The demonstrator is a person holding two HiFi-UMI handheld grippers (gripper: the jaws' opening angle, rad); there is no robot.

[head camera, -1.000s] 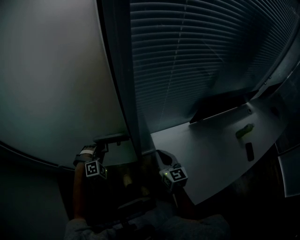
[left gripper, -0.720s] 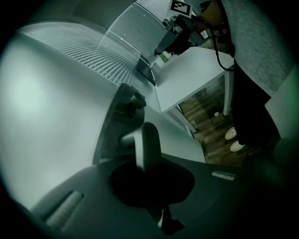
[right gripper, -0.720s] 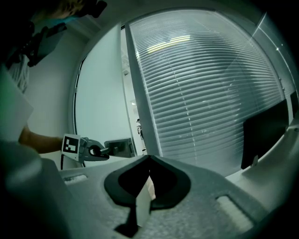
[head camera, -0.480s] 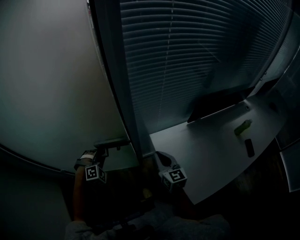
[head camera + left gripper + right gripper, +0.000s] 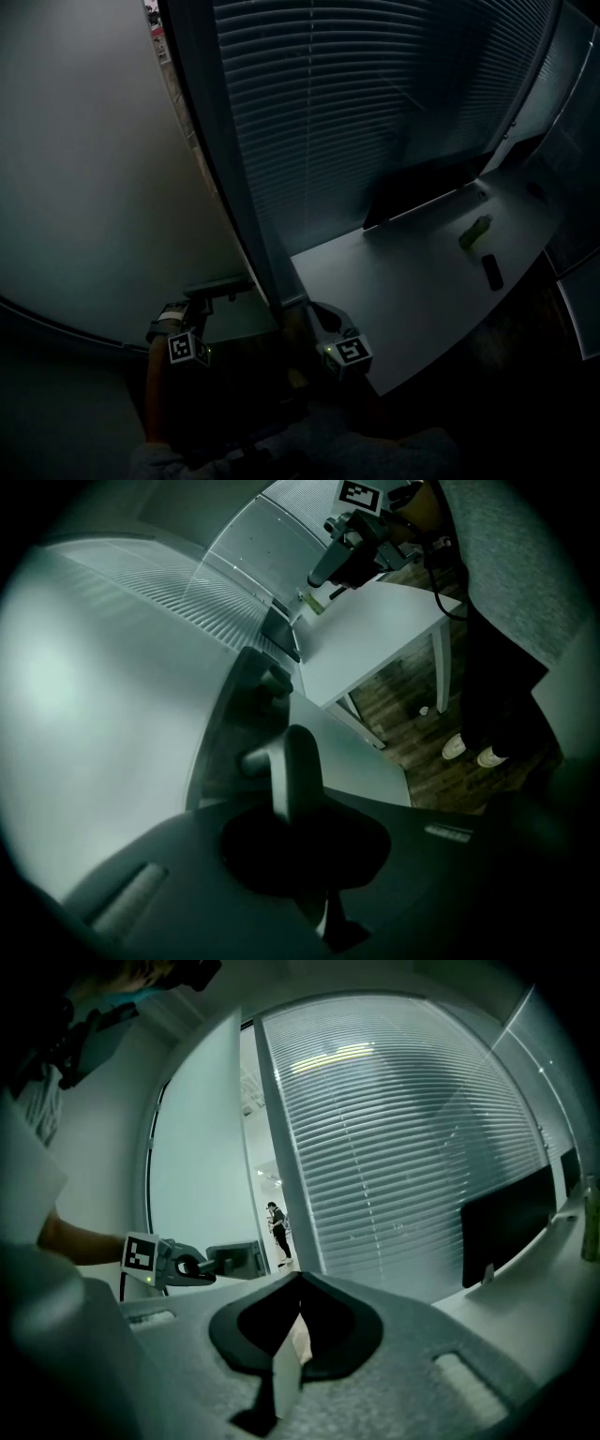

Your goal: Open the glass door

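Observation:
The frosted glass door (image 5: 94, 187) fills the left of the head view, hinged away from the dark door frame (image 5: 225, 187). My left gripper (image 5: 202, 302) is shut on the door's lever handle (image 5: 220, 286). In the left gripper view the handle (image 5: 295, 766) runs between the closed jaws of the left gripper (image 5: 302, 803). The right gripper view shows the left gripper (image 5: 192, 1267) gripping the handle (image 5: 234, 1258), and a bright gap beside the door's edge (image 5: 248, 1147). My right gripper (image 5: 317, 311) hangs by the foot of the frame, shut and holding nothing; its jaws meet in the right gripper view (image 5: 286, 1335).
Right of the frame is a glass wall with shut blinds (image 5: 375, 112). A white desk (image 5: 412, 281) stands against it with a dark monitor (image 5: 422, 192), a green bottle (image 5: 473, 232) and a small black thing (image 5: 490, 271). A distant person (image 5: 277, 1232) stands beyond the gap.
The door has swung further from the frame and a gap shows at its top edge. Both grippers have drifted slightly, the left still on the handle.

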